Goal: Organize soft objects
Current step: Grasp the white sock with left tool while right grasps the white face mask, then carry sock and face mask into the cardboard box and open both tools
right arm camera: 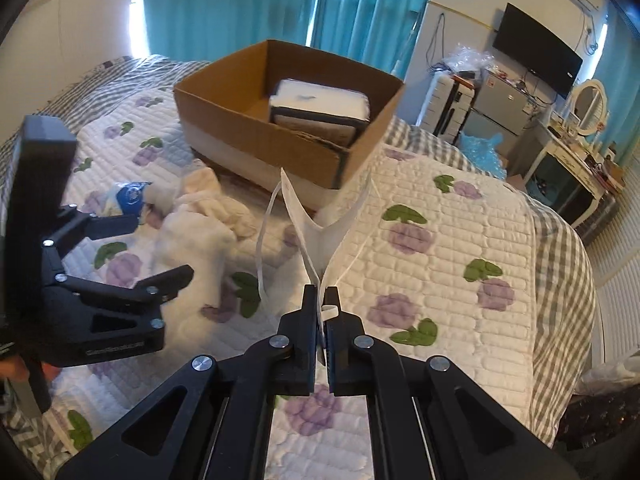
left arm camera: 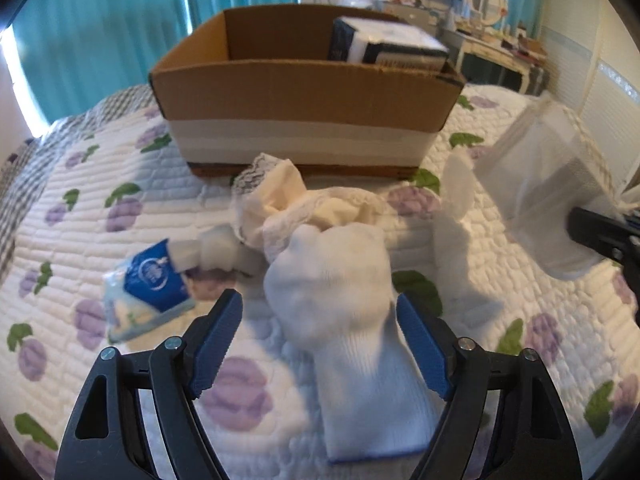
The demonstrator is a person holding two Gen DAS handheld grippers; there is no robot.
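Fingers of the left gripper [left arm camera: 320,320] are standing wide apart around a white sock [left arm camera: 344,304], not pressing it; its long axis is pointing toward the cardboard box [left arm camera: 304,96]. Right gripper [right arm camera: 323,296] is pinching a white face mask [right arm camera: 320,236] shut, hanging above free quilt [right arm camera: 448,248].

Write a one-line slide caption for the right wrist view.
Right gripper shut on a white pleated face mask above the floral quilted bedspread, brown cardboard box ahead, left gripper open nearby.

Box [left arm camera: 304,100] on bed [left arm camera: 500,312], pack [right arm camera: 320,106] inside; cloth pile [left arm camera: 304,208] before box; sock [left arm camera: 344,300] before pile; packet [left arm camera: 148,292] left of sock
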